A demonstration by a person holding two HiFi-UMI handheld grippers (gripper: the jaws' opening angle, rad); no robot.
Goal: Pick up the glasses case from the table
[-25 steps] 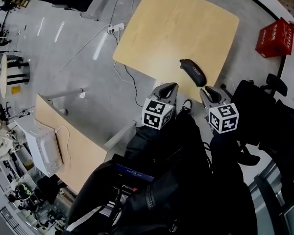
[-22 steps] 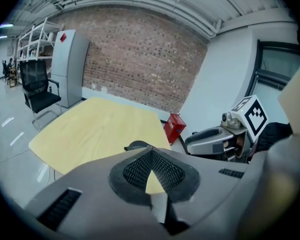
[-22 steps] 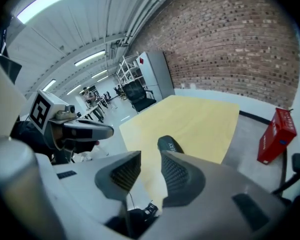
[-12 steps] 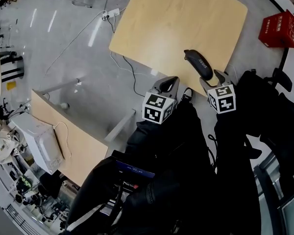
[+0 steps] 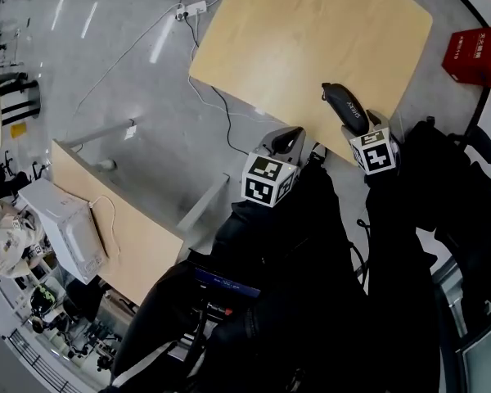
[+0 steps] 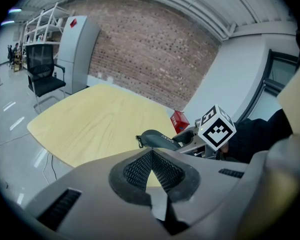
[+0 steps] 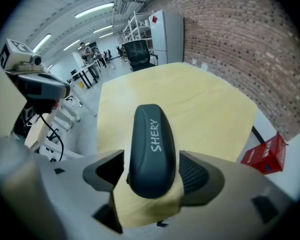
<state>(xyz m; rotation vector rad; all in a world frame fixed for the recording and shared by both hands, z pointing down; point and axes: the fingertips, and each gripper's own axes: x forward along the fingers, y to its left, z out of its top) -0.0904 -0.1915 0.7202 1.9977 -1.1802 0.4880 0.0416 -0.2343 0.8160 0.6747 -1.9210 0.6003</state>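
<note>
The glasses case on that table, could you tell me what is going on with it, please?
A person holds a claw in each hand. The right claw straddles the near end of the dark glasses case lying on the wooden table; its jaws are opening and do not grip it yet. The left claw is shut and empty, off to the side.

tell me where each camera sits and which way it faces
Head view: on the person's head, steeply down at table, glasses case, left gripper, right gripper, dark sleeves.
Left gripper view: on left gripper, across the table past its shut jaws; right gripper's cube shows.
Right gripper view: on right gripper, along its opening jaws, glasses case between them.
Shared: all three show glasses case and table.
</note>
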